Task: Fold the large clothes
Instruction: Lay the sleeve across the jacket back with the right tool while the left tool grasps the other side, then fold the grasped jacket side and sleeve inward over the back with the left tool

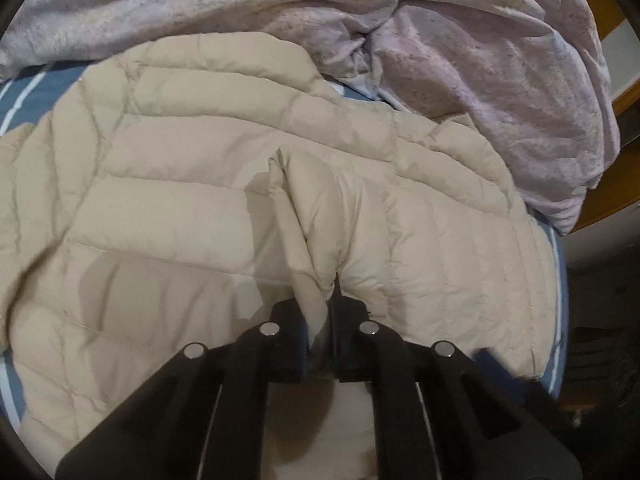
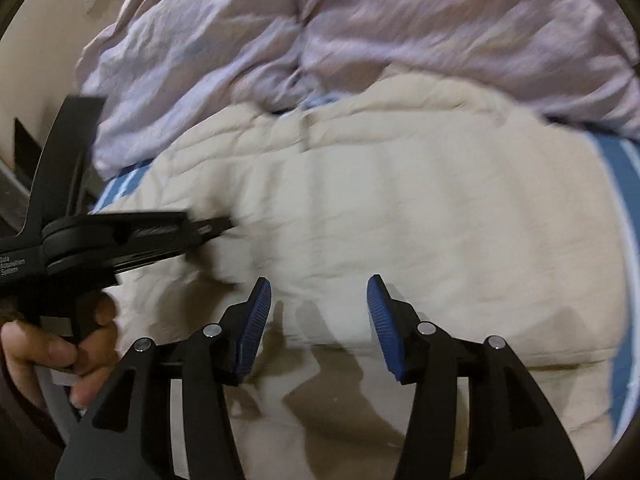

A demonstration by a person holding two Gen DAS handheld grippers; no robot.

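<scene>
- Puffer jacket [image 1: 192,208], beige and quilted, lies spread on the bed over a blue striped sheet [image 1: 36,92]; a rumpled lilac duvet [image 1: 500,80] is heaped at the far side, touching the jacket's far edge.
- Our left gripper [image 1: 320,304] has its fingers pressed together on a ridge of jacket fabric, which rises as a pinched fold running away from the tips.
- Our right gripper [image 2: 319,300] hovers just above the jacket, blue fingers [image 2: 256,320] spread wide, nothing between them.
- In the right wrist view the left gripper [image 2: 132,236] shows from the side, tip buried in the cloth, with our left hand [image 2: 60,356] on its handle.
- Step in hand, we judge: gathering an edge or sleeve to start a fold; the jacket looks mostly flat, so the task seems early.
- Next move likely calls for the right fingers to drop and close on a second spot of fabric, then both grippers lifting together to carry the flap across.
- Risk: slippery puffy fabric may slide out of the pinch.
</scene>
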